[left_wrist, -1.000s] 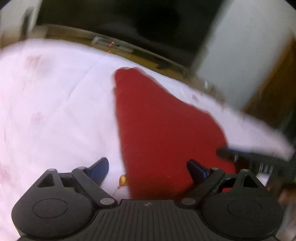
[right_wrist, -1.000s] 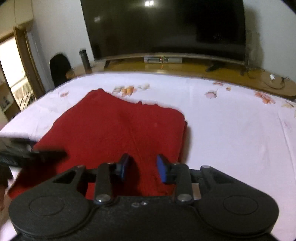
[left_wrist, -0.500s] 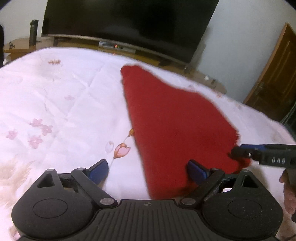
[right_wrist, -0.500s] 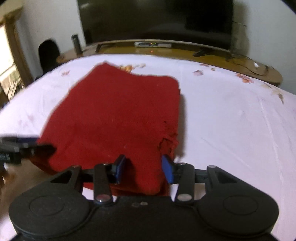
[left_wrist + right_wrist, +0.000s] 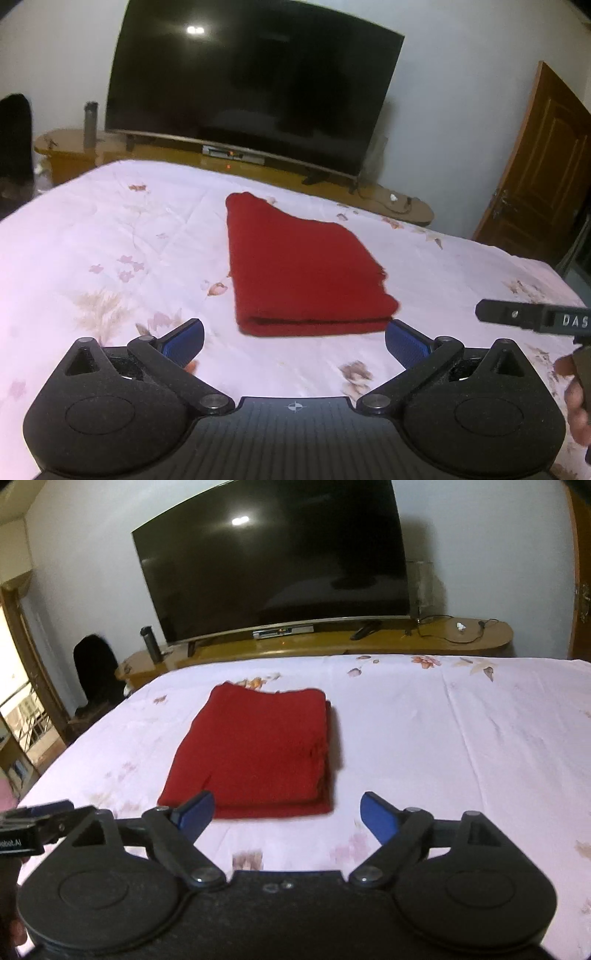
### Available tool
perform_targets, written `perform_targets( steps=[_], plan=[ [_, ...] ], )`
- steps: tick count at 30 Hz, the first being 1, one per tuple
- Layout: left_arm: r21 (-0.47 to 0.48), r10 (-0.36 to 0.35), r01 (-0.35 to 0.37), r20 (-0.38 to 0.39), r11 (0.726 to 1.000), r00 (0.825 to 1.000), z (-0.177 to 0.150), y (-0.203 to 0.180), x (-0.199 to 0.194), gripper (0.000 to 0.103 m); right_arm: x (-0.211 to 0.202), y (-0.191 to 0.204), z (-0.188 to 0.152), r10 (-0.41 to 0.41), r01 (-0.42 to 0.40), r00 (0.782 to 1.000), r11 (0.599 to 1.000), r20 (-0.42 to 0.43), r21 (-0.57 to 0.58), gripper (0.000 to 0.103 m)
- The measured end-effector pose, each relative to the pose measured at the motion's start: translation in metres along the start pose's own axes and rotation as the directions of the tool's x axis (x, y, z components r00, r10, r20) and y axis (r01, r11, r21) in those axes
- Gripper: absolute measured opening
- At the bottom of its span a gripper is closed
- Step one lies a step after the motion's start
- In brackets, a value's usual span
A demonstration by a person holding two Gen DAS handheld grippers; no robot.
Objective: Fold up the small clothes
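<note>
Both grippers hang above the bed, and the red garment (image 5: 303, 269) lies folded flat on the pale floral bedspread (image 5: 110, 229), a tidy stack with layered edges showing along its near side. From the left wrist view, the left gripper (image 5: 294, 341) has its blue pads spread wide, nothing between them; the garment's near edge sits just beyond the fingertips, roughly centred in the gap, not touching either pad. At the right edge of that view the other tool pokes in, a black bar with white lettering, beside the garment's near right corner but apart from it.

Over to the right wrist view: the right gripper (image 5: 287, 814) is wide as well, empty. Here the red garment (image 5: 255, 753) lies ahead and off to the left of centre, its near edge close to the left blue pad (image 5: 195, 812), while the right pad hangs over bare bedspread (image 5: 443, 738). The left tool shows at the far left edge, low beside the cloth's near left corner.

Behind the bed stands a big dark television (image 5: 273, 565) on a long wooden stand (image 5: 461, 642).
</note>
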State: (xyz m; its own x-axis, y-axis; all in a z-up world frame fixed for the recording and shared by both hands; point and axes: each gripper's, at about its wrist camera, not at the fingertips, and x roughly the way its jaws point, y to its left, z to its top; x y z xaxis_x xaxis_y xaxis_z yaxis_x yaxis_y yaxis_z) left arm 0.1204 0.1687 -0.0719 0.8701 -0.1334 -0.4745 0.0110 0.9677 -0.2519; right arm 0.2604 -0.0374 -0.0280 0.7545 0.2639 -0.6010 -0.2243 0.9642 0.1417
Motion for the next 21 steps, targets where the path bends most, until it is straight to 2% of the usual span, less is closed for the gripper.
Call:
perform_targets(
  steps=[4, 9, 13, 21],
  plan=[
    [0.016, 0.025, -0.026, 0.038, 1.0, 0.999, -0.014, -0.033, -0.042, 0.103, -0.049, 0.002, -0.018, -0.039, 0.04, 0.999, 0.999, 0.031, -0.033, 0.086],
    [0.02, 0.018, -0.02, 0.08, 1.0, 0.997, -0.032, -0.062, -0.092, 0.103, -0.093, -0.002, -0.039, -0.025, 0.027, 0.999, 0.999, 0.04, -0.029, 0.087],
    [0.03, 0.019, -0.023, 0.104, 0.999, 0.994, -0.042, -0.077, -0.118, 0.103, -0.12, 0.005, -0.055, -0.015, 0.019, 0.999, 0.997, 0.05, -0.073, 0.088],
    [0.021, 0.036, -0.039, 0.141, 0.999, 0.989, -0.054, -0.088, -0.147, 0.103, -0.152, 0.007, -0.06, -0.004, 0.014, 0.995, 0.994, 0.095, -0.106, 0.089]
  ],
)
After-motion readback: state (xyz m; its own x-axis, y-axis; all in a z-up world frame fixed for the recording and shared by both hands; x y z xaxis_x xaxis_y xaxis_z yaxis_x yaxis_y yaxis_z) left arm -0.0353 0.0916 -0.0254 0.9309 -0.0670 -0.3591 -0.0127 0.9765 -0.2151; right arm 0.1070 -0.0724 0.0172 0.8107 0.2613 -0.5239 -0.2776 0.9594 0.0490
